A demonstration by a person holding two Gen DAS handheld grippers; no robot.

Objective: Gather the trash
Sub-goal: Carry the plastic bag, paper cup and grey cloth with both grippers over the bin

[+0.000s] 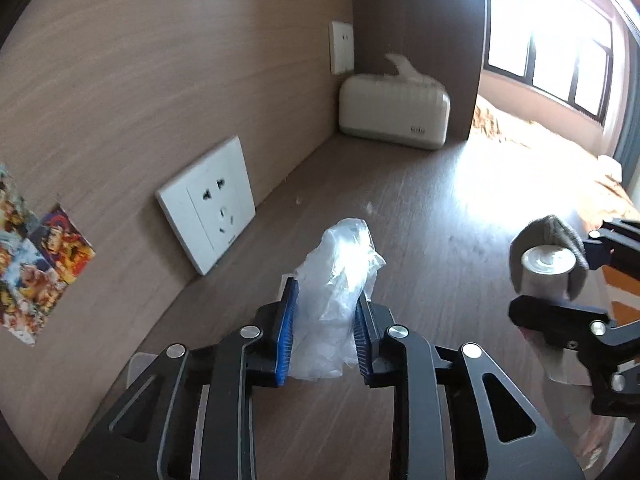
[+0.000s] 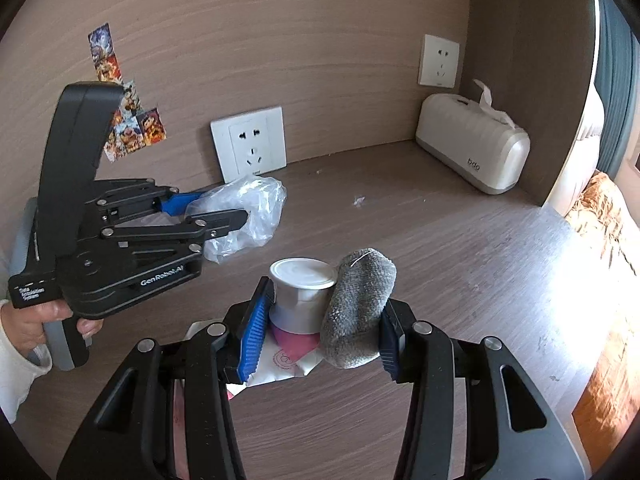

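My left gripper point(image 1: 325, 312) is shut on a crumpled clear plastic bag point(image 1: 338, 280) and holds it above the wooden desk point(image 1: 420, 208). In the right wrist view the same gripper point(image 2: 224, 210) shows at the left with the bag point(image 2: 244, 216). My right gripper point(image 2: 320, 320) is shut on a white plastic cup point(image 2: 300, 292) and a grey sock point(image 2: 358, 308) pressed side by side, with a pink and white wrapper point(image 2: 288, 356) below them. In the left wrist view the right gripper point(image 1: 560, 280) holds the cup point(image 1: 546, 272) and sock point(image 1: 560, 232) at the far right.
A cream tissue box point(image 2: 472, 152) stands in the back right corner of the desk. Two white wall sockets point(image 2: 250, 144) and stickers point(image 2: 132, 128) are on the back wall. Small white scraps point(image 2: 358, 200) lie on the desk. A bed and window point(image 1: 548, 64) are at the right.
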